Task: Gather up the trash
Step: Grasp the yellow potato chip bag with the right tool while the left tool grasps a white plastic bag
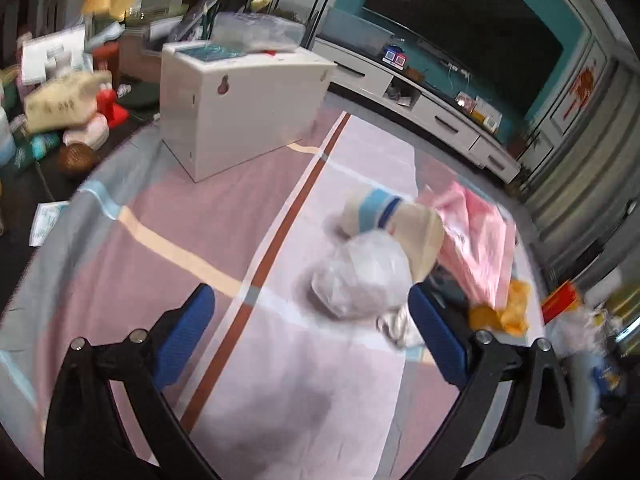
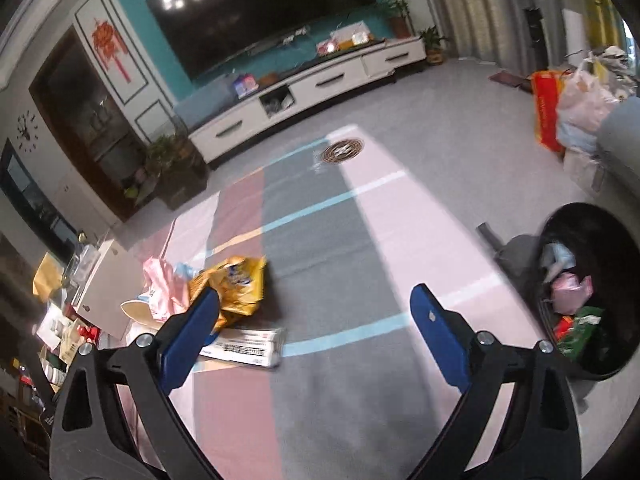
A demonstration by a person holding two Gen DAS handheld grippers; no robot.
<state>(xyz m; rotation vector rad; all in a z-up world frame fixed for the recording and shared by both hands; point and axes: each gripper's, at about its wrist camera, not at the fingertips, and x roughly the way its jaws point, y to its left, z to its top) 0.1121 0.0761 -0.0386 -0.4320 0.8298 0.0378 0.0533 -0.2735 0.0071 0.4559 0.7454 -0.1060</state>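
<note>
The trash lies in a loose pile on the mat (image 1: 168, 216): a crumpled white bag (image 1: 362, 278), a cream bag (image 1: 404, 224) with a blue band behind it, a pink bag (image 1: 480, 240) to their right, and yellow scraps (image 1: 504, 312) at the pile's near right end. In the left view the white bag sits just ahead of my left gripper (image 1: 310, 336), toward its right finger and not yet between the pads; a small grey scrap (image 1: 396, 326) lies right against that finger.

Both grippers stand wide open and hold nothing. The right gripper (image 2: 316, 322) is over bare mat. A yellow wrapper (image 2: 236, 286) and a flat white packet (image 2: 246, 344) lie at its left finger, partly hidden behind it, and the pink bag shows further left beside the white box (image 2: 108, 292). The bin (image 2: 592, 292) is at the mat's right edge, well off that gripper's right finger, with pink, green and red litter already inside.

I judge this to be the reach between loads: hands empty, some trash binned, the pile still to clear. Next I would drop the left gripper onto the white bag, shifting right so the bag comes between the fingers, then close. The right needs to swing left to centre on the yellow wrapper. Both views are smeared, so I would not trust fine edges.
</note>
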